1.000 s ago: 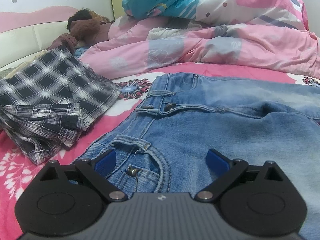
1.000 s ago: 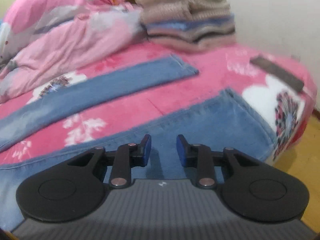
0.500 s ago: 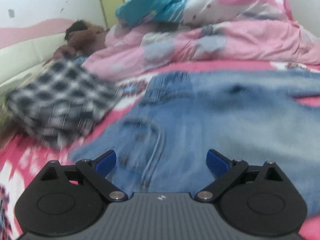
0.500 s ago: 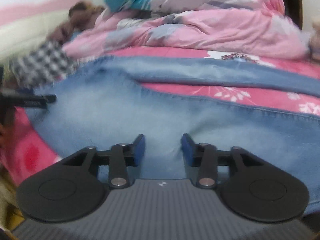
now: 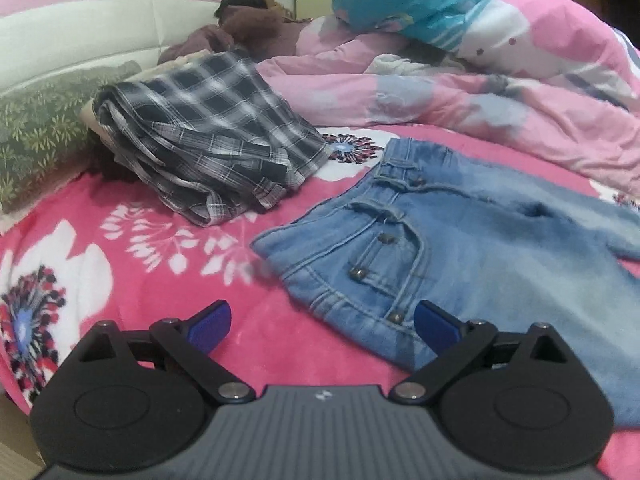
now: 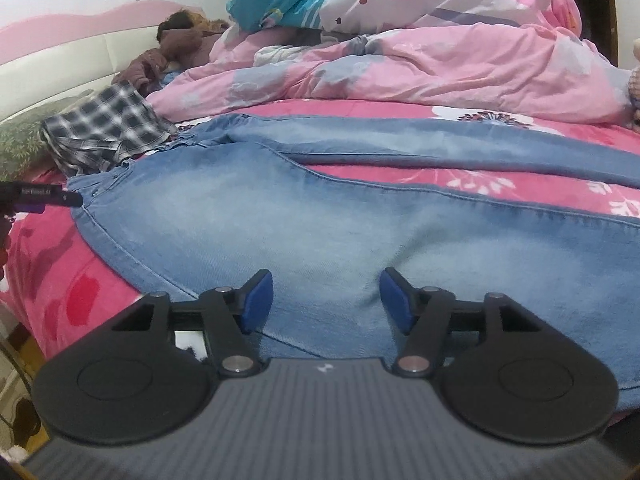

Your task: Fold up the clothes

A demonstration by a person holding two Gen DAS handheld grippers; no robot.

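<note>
While blue jeans [image 5: 472, 240] lie flat on the pink floral bed [image 5: 120, 248], the left tool [image 5: 322, 322] hovers spread at their near waistband corner. Jaws opening and pinching nothing, the right tool [image 6: 326, 300] hangs over the denim; a folded plaid shirt [image 5: 208, 136] sits far left.

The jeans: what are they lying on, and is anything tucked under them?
The jeans lie flat on a pink floral blanket, which shows bare between the two legs in the right wrist view. Whatever lies directly beneath the denim is covered and cannot be seen.
</note>
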